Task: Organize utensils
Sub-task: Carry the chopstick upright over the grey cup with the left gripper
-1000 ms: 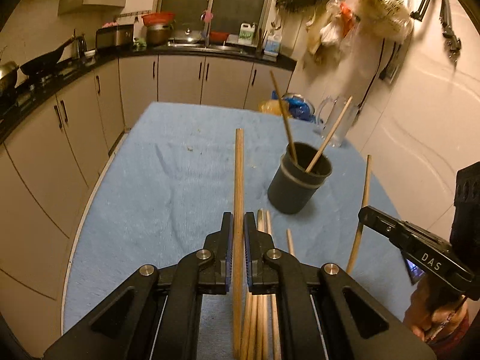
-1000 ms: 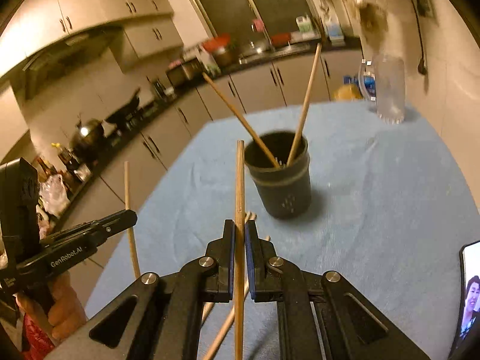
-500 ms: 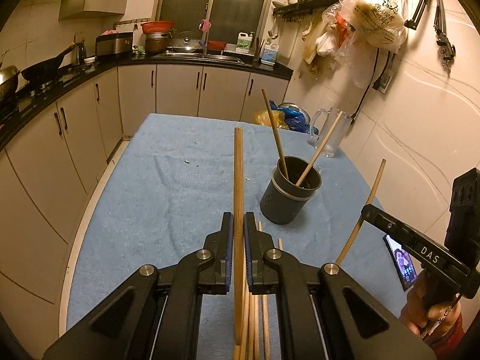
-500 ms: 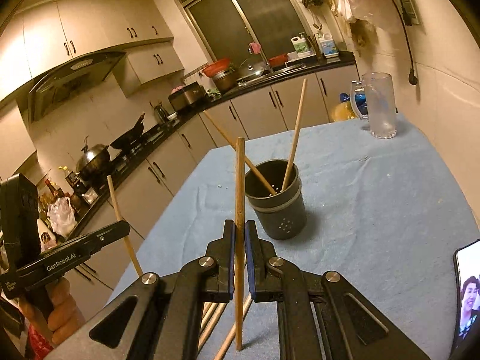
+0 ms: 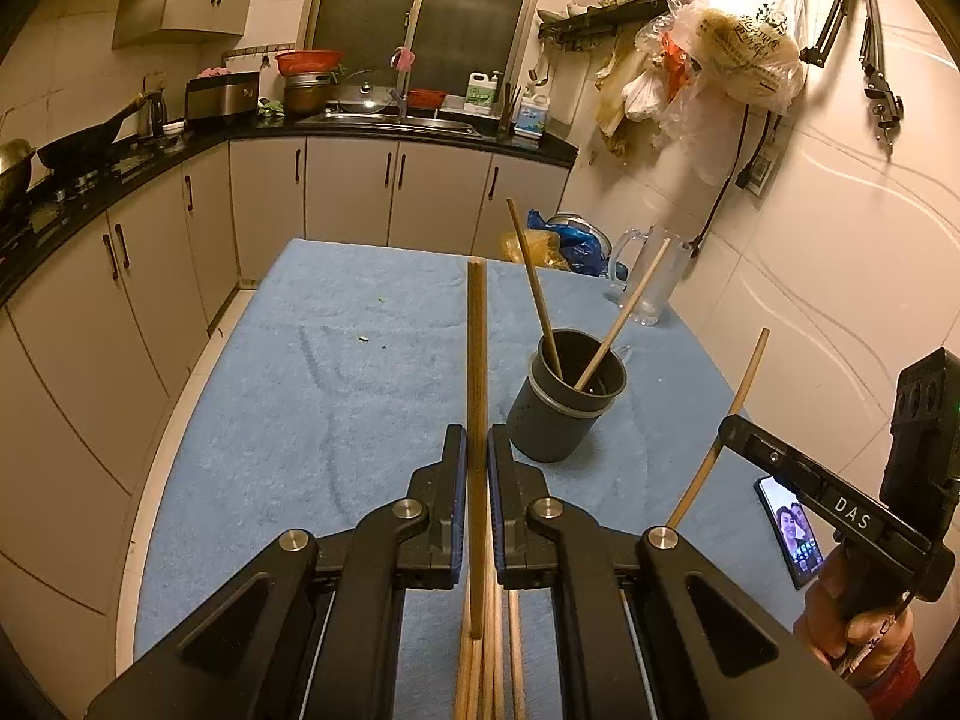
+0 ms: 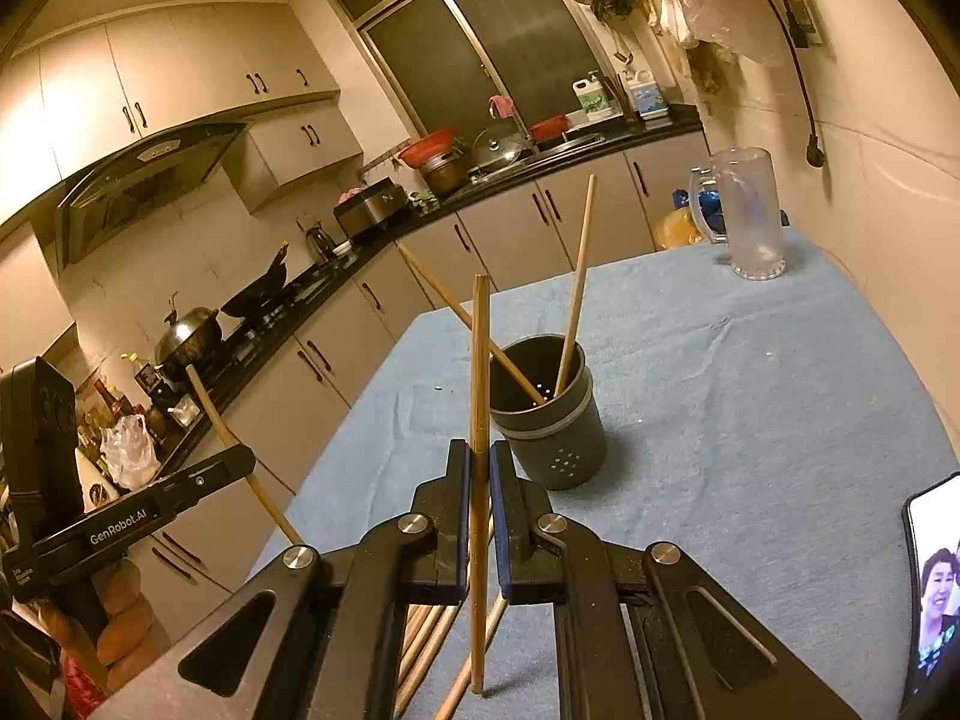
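Chopsticks were mid-transfer: left gripper [image 5: 477, 456] and right gripper [image 6: 479, 471] each pinched one chopstick, next needing tip-down drops into the holder [image 5: 564, 408].

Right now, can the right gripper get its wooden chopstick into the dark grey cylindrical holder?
Probably yes. The right gripper holds its wooden chopstick upright, just short of the dark grey cylindrical holder; only two leaning chopsticks occupy its open mouth.

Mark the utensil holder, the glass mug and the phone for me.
utensil holder [image 6: 561, 450]: right wrist view, on its dark outer wall above the drain holes.
glass mug [image 6: 753, 210]: right wrist view, on the frosted body.
phone [image 5: 793, 531]: left wrist view, on its lit screen.
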### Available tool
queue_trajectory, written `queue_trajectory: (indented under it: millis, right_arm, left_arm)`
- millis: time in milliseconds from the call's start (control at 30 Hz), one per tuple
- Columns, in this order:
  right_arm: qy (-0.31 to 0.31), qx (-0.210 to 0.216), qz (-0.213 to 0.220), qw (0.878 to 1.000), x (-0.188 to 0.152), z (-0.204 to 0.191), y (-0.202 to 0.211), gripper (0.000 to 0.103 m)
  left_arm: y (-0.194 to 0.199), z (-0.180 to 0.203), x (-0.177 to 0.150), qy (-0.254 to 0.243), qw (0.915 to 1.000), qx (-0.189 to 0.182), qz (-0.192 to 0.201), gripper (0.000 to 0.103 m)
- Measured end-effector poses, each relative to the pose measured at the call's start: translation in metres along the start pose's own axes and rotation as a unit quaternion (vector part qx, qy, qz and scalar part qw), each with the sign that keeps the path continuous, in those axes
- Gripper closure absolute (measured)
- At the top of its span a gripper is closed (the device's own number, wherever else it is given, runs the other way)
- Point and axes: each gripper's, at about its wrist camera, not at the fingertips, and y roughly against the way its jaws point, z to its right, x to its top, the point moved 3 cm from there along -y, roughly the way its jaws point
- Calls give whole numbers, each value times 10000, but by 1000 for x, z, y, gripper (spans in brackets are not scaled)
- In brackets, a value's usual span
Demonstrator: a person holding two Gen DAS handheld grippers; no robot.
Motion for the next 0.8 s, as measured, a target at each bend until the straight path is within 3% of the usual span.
queue_trajectory:
  millis: [367, 800]
  right_arm:
    - [-142, -13, 191, 9997, 21, 8, 9, 96]
    - [-304, -72, 839, 9960, 84, 12, 29, 96]
  left_arm:
    - [5, 14, 20, -146, 9998, -100, 104, 97]
    - [9, 34, 86, -174, 9983, -339, 451, 97]
